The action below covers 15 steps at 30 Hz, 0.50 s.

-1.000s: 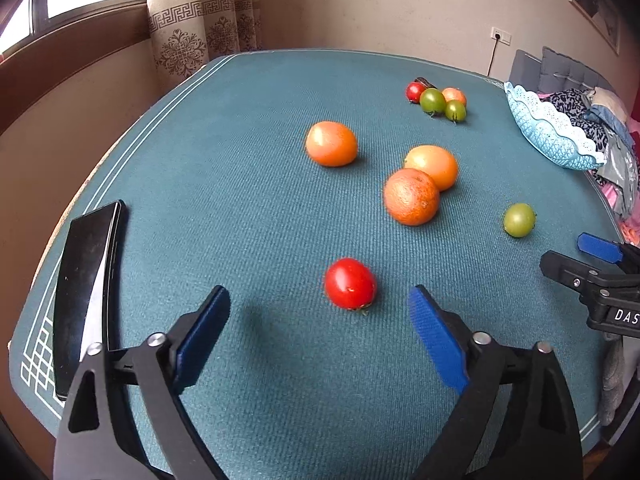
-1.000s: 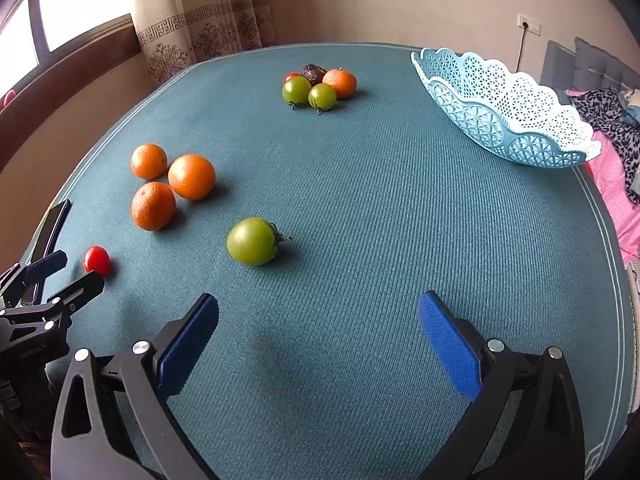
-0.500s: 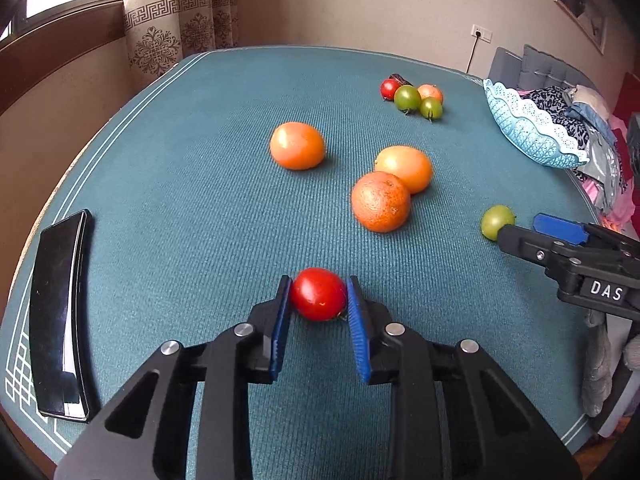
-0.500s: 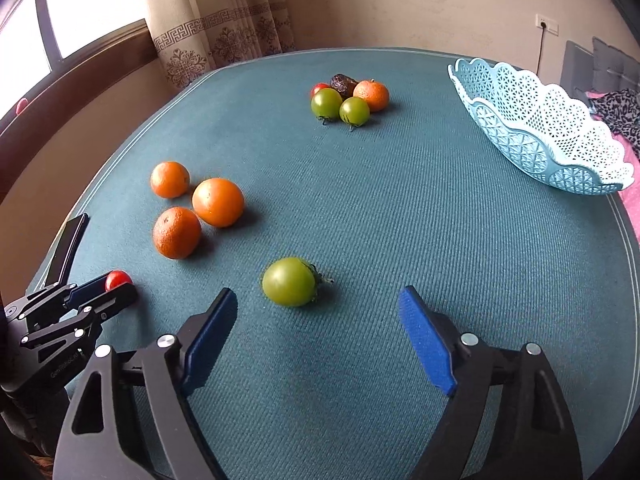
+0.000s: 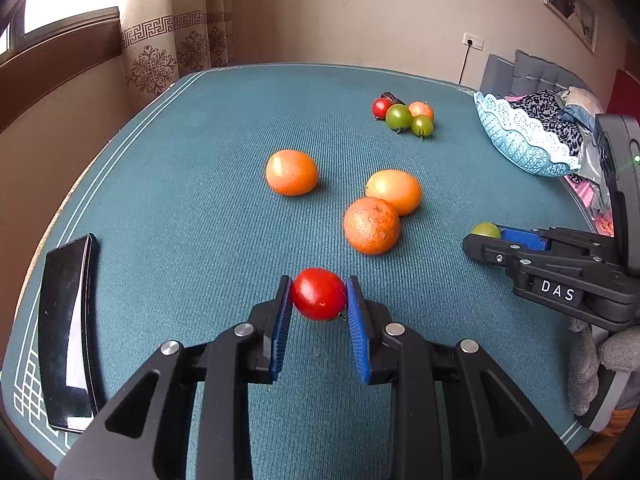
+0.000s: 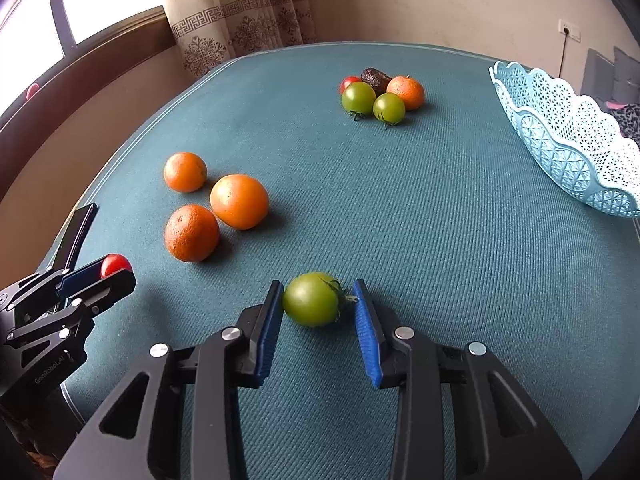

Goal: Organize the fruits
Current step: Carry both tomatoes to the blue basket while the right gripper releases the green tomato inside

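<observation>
Left gripper (image 5: 319, 300) is clamped on the red tomato (image 5: 319, 293), just in front of the three oranges (image 5: 372, 225); right gripper (image 6: 318, 302) is closing around the green tomato (image 6: 312, 299), right pad not quite touching; both tomatoes sit on the teal table (image 6: 440, 220).

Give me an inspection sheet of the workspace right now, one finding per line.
Surface: teal cloth table, flat.
Job's things: red tomato, green tomato, three oranges, far fruit cluster, empty blue basket at table edge.
Clutter: black phone near the table's edge.
Grippers: left tool shut on red tomato; right tool closing around green tomato, one pad touching, the other with a small gap.
Cables: cord from wall socket.
Surroundings: curtain, window, heaped clothes.
</observation>
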Motion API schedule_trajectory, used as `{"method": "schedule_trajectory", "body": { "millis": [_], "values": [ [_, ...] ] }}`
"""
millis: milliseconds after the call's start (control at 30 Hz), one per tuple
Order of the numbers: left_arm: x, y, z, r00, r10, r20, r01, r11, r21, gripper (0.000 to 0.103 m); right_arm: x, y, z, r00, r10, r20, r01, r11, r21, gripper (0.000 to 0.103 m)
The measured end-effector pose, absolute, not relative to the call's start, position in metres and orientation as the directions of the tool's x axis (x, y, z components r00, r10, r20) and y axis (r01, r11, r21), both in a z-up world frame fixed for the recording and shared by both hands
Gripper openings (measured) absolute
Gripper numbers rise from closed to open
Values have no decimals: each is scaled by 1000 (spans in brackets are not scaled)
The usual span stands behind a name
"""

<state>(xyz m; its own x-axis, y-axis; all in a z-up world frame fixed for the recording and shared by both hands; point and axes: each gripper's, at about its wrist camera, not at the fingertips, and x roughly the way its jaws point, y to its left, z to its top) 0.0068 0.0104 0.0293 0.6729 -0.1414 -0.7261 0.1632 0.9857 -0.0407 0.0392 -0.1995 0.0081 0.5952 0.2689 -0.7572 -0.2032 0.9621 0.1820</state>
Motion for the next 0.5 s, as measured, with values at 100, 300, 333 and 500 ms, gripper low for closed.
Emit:
{"method": "schedule_trajectory", "body": {
  "millis": [100, 300, 333, 500],
  "values": [
    [8, 10, 32, 676, -139, -723, 162, 986, -38, 28, 39, -203, 11, 601, 276, -750, -196, 961, 196, 34],
    [13, 5, 49, 700, -143, -700, 175, 984, -26, 28, 33, -225, 35, 663, 271, -698, -164, 962, 218, 31],
    [14, 3, 53, 706, -144, -693, 179, 984, -23, 28, 32, -230, 39, 674, 269, -688, -159, 962, 220, 30],
    [15, -4, 65, 729, -142, -670, 184, 983, -8, 28, 31, -247, 46, 675, 304, -672, -160, 950, 269, 32]
  ]
}}
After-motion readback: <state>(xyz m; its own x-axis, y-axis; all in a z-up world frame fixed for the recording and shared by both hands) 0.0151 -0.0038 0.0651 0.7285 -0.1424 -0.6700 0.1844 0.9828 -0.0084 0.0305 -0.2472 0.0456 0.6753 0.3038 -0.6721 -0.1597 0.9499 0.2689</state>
